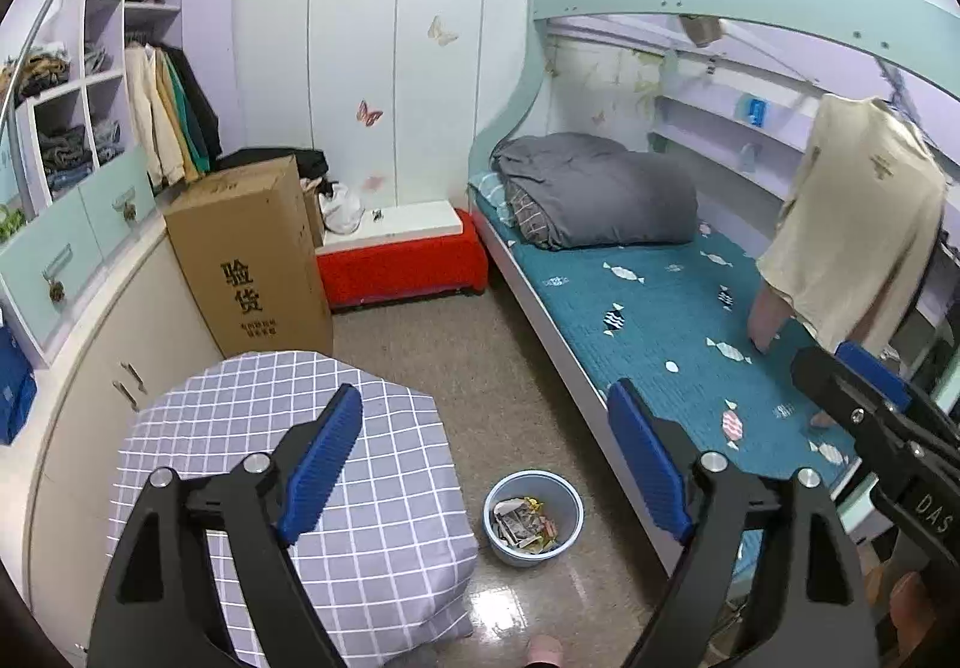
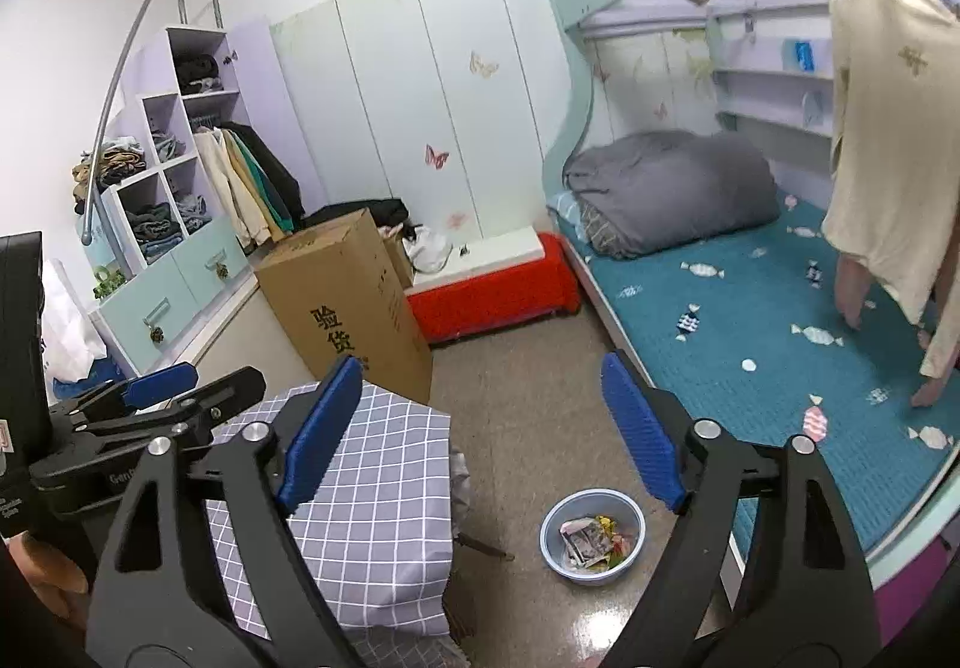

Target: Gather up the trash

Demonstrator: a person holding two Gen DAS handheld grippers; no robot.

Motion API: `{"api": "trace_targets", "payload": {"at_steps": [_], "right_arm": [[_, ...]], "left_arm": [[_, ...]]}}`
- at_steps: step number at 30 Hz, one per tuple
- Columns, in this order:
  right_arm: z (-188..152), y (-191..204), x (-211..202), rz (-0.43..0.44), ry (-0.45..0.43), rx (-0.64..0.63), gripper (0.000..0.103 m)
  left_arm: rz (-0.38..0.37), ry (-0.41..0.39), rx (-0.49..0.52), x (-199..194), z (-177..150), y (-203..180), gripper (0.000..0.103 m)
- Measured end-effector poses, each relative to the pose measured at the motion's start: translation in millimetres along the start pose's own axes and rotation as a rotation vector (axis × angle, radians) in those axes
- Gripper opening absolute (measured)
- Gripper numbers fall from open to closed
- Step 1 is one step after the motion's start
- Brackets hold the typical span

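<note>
Trash (image 1: pixel 528 525): crumpled wrappers and paper scraps, lying inside blue basin (image 1: pixel 570 494) on floor beside bunk bed (image 1: pixel 660 302). Likely light, soft, crushable; pinch by a raised crumple. Left gripper (image 1: pixel 483 464) and right gripper (image 2: pixel 480 428): jaws apart, empty.

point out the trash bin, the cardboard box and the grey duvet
trash bin (image 1: pixel 573 512), left wrist view, on its blue rim at the right side
cardboard box (image 1: pixel 252 272), left wrist view, on its printed front face
grey duvet (image 2: pixel 678 188), right wrist view, on the middle of the folded bundle
</note>
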State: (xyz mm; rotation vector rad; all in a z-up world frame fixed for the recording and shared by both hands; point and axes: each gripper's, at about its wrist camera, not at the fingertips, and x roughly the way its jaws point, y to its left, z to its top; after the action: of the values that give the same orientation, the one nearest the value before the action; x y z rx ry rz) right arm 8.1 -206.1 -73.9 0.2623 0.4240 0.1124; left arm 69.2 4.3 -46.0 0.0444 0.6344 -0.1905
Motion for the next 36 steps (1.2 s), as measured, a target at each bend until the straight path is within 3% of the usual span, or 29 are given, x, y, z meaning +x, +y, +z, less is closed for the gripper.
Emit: {"api": "trace_targets", "payload": {"at_steps": [14, 36], "right_arm": [[-24, 47, -64, -0.021, -0.082, -0.014, 0.086], [-17, 59, -72, -0.014, -0.108, -0.071, 0.089]], "left_arm": [[-0.018, -0.098, 0.038, -80, -26, 17, 0.091], [-0.009, -0.143, 0.005, -90, -17, 27, 0.092]]}}
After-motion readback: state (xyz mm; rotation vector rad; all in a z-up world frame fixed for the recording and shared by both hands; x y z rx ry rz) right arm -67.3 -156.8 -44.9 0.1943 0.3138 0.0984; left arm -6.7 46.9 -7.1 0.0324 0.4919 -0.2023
